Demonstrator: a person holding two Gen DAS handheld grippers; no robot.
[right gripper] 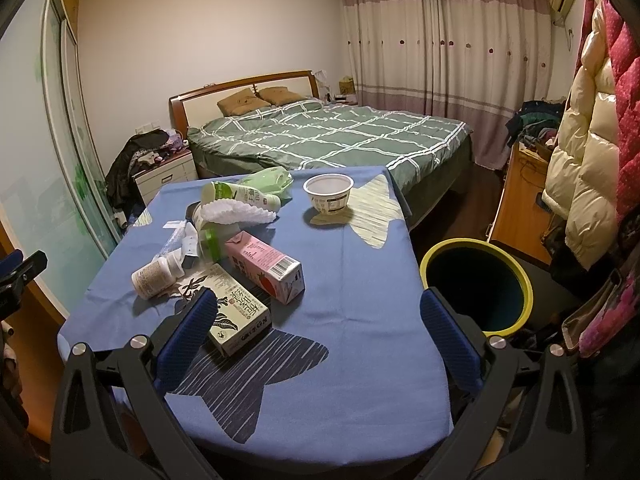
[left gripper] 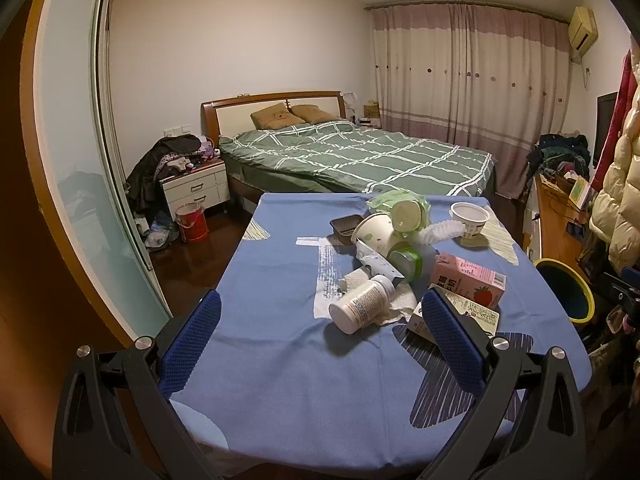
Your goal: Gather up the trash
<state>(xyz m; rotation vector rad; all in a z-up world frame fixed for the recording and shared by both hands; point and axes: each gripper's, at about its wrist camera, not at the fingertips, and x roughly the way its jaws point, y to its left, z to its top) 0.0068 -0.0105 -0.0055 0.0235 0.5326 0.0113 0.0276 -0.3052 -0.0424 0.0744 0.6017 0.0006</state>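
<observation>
Overhead, both claws spread and empty, pink carton beside white bottle, yellow-rimmed bin alongside table.

Warm, dim indoor light is falling from overhead, tinting the walls yellowish. Soft shadows are pooling beneath the white bottle and the cartons on the bench. Strong fisheye distortion is bending the wardrobe door and curtains; black vignetting is cutting the corners. Centre is staying sharp, edges are smearing slightly. Faint glare is showing on the puffer jacket.
</observation>
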